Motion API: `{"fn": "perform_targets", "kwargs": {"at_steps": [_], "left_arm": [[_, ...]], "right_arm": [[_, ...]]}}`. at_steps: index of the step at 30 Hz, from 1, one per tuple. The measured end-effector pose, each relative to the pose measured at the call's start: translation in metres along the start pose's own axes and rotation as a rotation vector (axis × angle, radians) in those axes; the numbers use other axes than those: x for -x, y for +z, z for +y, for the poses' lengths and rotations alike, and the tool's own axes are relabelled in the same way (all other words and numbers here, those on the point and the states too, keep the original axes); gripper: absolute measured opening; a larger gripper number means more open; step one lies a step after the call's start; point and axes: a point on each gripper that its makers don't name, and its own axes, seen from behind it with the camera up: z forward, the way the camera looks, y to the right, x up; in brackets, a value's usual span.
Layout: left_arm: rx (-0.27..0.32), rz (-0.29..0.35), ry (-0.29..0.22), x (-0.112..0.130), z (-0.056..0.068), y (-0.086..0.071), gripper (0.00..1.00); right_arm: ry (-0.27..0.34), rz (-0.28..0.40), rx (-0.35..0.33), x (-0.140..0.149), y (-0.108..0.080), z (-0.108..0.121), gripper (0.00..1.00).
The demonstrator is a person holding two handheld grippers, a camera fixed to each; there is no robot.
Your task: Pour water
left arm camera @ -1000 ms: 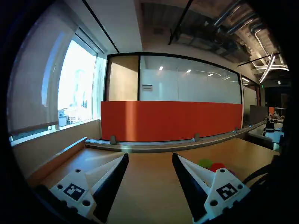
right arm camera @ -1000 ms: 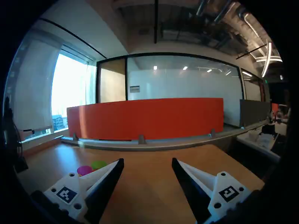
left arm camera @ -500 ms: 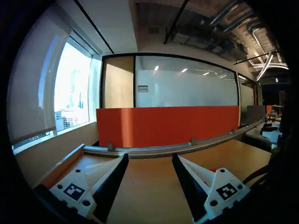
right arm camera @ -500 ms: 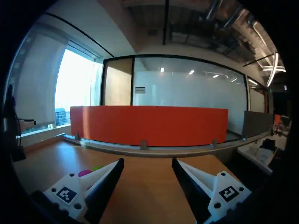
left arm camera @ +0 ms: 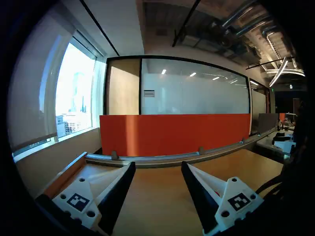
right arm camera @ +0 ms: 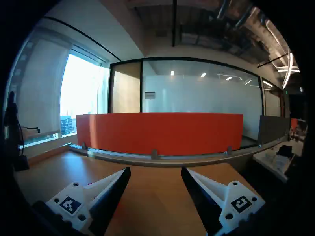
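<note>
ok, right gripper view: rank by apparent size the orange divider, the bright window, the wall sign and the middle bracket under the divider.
1. orange divider
2. bright window
3. wall sign and middle bracket: both tiny and look alike, so not ranked.

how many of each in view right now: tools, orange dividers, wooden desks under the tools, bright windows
tools: 2 (left tool, right tool, both open and holding nothing)
orange divider: 1
wooden desk: 1
window: 1
total: 5
</note>
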Motion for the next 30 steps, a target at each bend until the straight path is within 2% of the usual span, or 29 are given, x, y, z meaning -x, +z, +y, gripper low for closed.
{"fn": "perform_targets", "kwargs": {"at_steps": [6,15,21,30], "left_arm": [[0.033,-0.002,-0.004,0.002,0.006,0.001,0.86],[0.093,-0.004,-0.008,0.002,0.015,0.0,0.86],[0.169,0.0,-0.01,-0.001,0.031,-0.003,0.86],[0.271,0.007,0.002,-0.003,0.056,-0.004,0.86]], "right_arm": [[-0.037,0.007,-0.029,-0.004,0.0,-0.008,0.99],[-0.056,0.03,-0.13,-0.011,0.0,-0.026,0.99],[-0.082,0.04,-0.207,-0.016,-0.002,-0.04,0.99],[-0.053,0.022,-0.305,-0.015,-0.002,-0.057,0.99]]}}
